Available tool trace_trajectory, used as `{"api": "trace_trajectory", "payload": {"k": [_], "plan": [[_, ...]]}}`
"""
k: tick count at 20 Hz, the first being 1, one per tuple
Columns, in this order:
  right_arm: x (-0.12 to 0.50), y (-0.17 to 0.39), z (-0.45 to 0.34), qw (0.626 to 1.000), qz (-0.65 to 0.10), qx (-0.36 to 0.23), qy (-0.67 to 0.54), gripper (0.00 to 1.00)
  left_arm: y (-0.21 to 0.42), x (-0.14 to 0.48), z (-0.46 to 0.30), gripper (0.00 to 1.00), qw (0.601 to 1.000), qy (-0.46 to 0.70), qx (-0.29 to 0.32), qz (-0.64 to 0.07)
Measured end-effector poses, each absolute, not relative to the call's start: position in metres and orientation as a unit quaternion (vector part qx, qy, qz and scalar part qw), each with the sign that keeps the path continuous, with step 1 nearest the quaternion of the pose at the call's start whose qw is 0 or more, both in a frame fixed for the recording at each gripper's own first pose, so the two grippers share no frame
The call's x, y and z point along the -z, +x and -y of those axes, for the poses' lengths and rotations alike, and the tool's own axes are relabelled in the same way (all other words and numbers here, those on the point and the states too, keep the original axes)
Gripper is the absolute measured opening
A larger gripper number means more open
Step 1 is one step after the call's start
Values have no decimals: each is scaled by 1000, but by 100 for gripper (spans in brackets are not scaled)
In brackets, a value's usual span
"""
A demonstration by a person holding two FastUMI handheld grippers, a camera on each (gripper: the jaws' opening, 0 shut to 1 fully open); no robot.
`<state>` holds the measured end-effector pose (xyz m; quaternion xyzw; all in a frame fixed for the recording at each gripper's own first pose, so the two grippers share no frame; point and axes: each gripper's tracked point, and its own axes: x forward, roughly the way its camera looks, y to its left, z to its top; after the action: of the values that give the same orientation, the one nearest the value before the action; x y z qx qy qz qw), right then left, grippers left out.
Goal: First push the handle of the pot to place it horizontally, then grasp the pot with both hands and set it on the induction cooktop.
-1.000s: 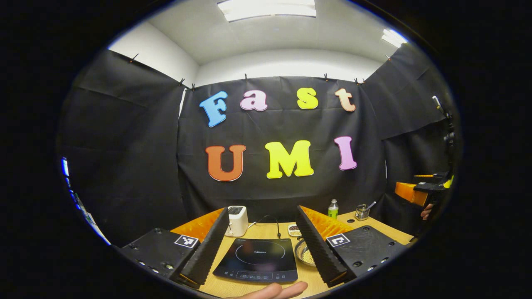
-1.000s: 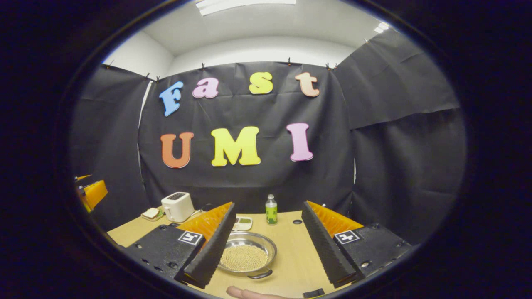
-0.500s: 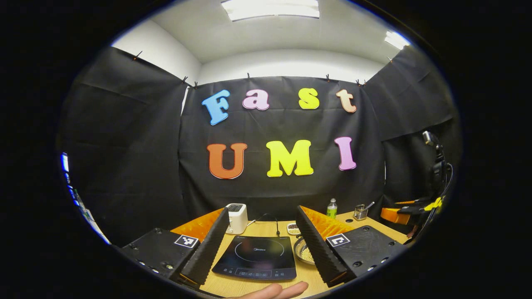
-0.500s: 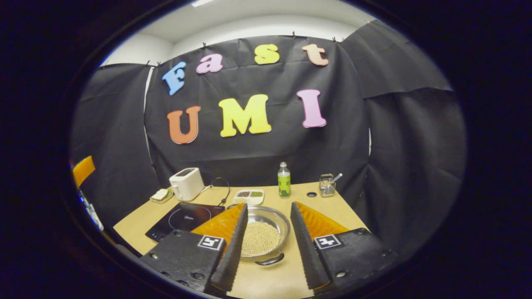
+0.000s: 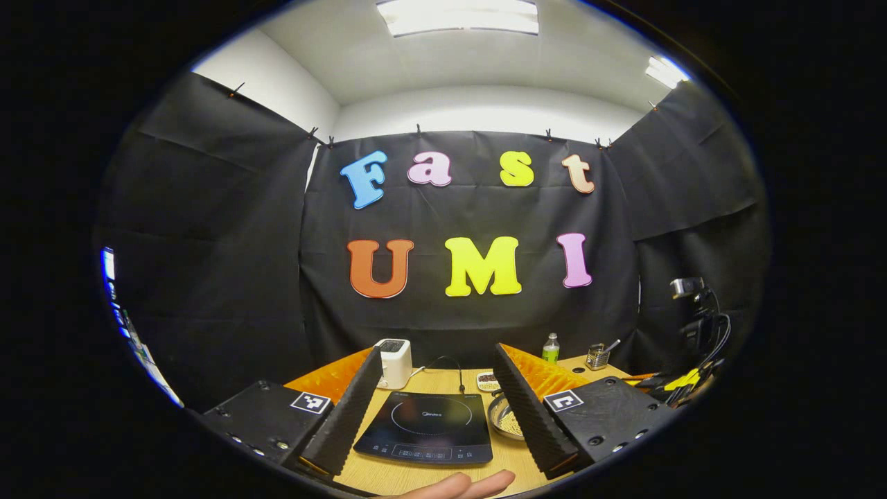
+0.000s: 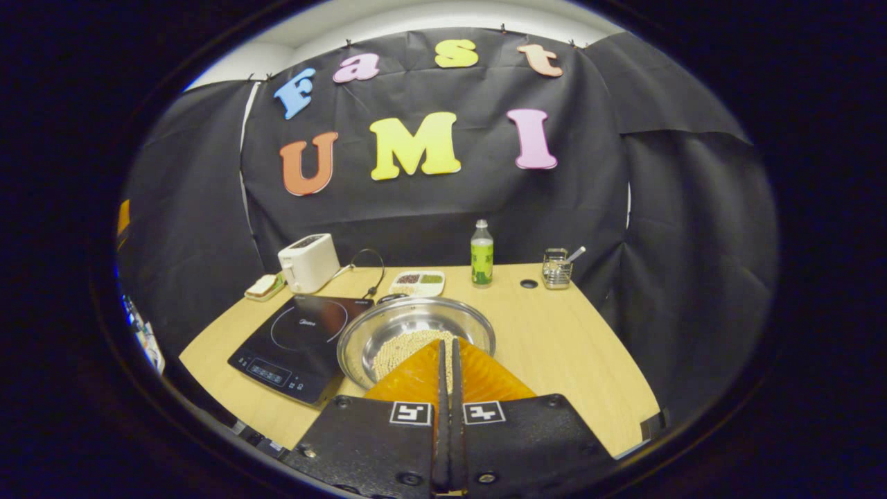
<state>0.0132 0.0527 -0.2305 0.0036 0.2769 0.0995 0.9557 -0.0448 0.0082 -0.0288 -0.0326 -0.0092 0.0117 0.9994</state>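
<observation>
A steel pot (image 6: 416, 326) holding small pale beads sits on the wooden table (image 6: 568, 353), just right of the black induction cooktop (image 6: 298, 336). My right gripper (image 6: 447, 343) is shut, its fingers pressed together with nothing visible between them, over the pot's near rim. The pot's near handle is hidden beneath them. In the left gripper view my left gripper (image 5: 438, 350) is open above the near table edge, with the cooktop (image 5: 423, 426) between its fingers. The pot (image 5: 504, 421) peeks out beside the right finger. The right gripper (image 5: 682, 380) shows at the far right.
At the back of the table stand a white toaster (image 6: 308, 262), a green bottle (image 6: 481, 253), a divided snack tray (image 6: 417, 281) and a wire utensil holder (image 6: 556, 268). A small dish (image 6: 263, 285) lies left of the toaster. A fingertip (image 5: 457, 485) shows at the bottom.
My right gripper has closed from wide open to shut and has tipped down toward the pot, moving forward over its near rim. The left gripper has stayed almost still and open.
</observation>
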Motion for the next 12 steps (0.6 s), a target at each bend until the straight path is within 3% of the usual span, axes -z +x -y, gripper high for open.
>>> {"api": "trace_trajectory", "payload": {"k": [4,12], "plan": [[270,9,-54,943,-320,-88,1,0,-44,36,-15,95,999,-39,-20,5],[336,-12,-80,910,-394,-128,-5,4,-38,46,-23,96,999,-38,-30,1]]}}
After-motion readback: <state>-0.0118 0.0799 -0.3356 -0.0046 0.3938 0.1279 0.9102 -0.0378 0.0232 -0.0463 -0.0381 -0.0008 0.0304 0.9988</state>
